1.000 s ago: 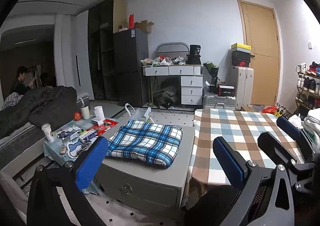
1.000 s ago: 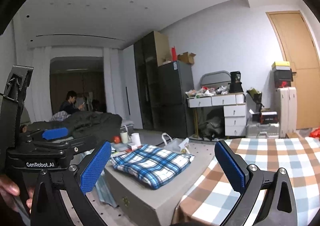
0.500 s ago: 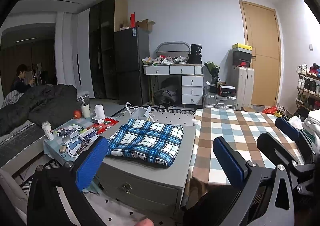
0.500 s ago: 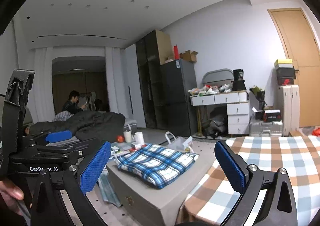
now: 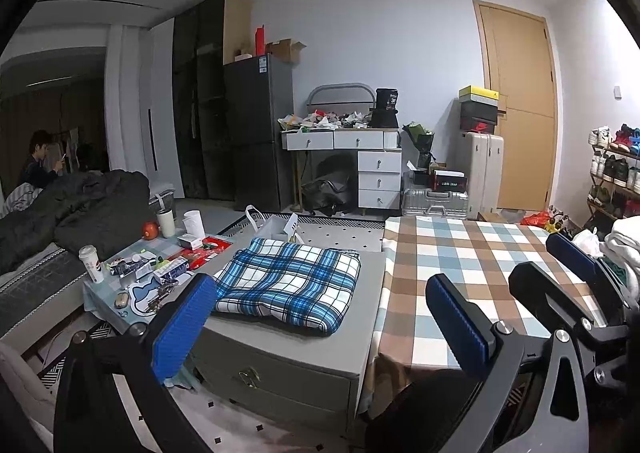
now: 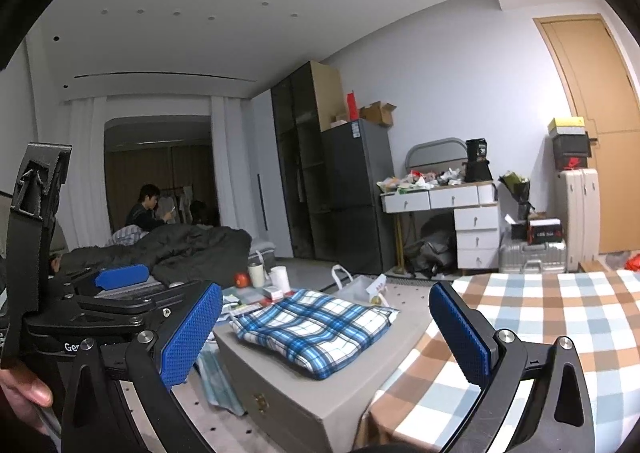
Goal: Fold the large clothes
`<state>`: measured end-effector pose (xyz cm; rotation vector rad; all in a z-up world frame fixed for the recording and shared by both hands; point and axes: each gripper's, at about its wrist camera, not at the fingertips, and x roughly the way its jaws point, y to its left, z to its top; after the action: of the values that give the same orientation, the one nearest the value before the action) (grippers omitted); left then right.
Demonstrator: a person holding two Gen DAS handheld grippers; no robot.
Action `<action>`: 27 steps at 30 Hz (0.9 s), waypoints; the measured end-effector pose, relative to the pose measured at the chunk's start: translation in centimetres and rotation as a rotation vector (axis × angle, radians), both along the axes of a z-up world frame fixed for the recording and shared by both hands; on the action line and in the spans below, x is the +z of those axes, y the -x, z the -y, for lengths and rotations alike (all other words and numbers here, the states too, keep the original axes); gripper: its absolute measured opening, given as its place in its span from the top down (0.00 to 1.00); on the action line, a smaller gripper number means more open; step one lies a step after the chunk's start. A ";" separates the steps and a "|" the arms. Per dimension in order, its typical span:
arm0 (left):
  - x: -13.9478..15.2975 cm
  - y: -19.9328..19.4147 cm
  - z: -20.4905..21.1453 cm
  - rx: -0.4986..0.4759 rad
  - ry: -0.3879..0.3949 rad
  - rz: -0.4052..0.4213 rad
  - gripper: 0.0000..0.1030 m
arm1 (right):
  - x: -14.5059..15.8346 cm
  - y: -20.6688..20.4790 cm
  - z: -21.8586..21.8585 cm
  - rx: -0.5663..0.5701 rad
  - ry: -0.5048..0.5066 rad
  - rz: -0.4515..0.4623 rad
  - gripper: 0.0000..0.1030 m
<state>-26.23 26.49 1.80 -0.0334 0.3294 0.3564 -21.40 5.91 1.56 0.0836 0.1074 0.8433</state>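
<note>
A folded blue-and-white plaid garment lies flat on a grey chest. My left gripper is held in the air short of it, open, with nothing between its blue pads. My right gripper is open and empty too, raised over the near edge of the checked table. Each gripper shows in the other's view: the right gripper hangs over the checked cloth, and the left gripper is held by a hand.
A pile of white clothes sits at the table's right edge. A cluttered low table with cups stands left of the chest. A dark heap covers the sofa, with a seated person behind. Desk, fridge and suitcases line the far wall.
Both views have shifted only slightly, the right one tilting a little upward. Both grippers have stayed open and empty, and the plaid garment has not moved.
</note>
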 end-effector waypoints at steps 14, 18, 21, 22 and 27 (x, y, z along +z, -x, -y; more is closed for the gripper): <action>-0.4 -0.1 0.0 0.004 0.008 -0.009 0.01 | -0.2 0.3 -0.2 -0.004 0.009 -0.006 0.00; -0.4 0.1 0.0 0.015 0.007 -0.010 0.01 | -0.1 0.4 -0.3 0.001 -0.003 -0.002 0.00; -0.3 0.1 0.0 0.021 0.001 -0.011 0.01 | -0.2 0.5 -0.5 0.003 -0.012 0.005 0.00; -0.3 0.1 -0.1 0.022 -0.001 -0.012 0.01 | -0.3 0.5 -0.6 0.004 -0.012 0.007 0.00; -0.3 0.0 -0.4 0.029 0.010 -0.010 0.01 | -0.5 0.5 -1.2 0.006 -0.006 0.007 0.00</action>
<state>-26.27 26.88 1.49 -0.0460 0.3405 0.3836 -21.90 7.08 1.04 0.0858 0.0988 0.8502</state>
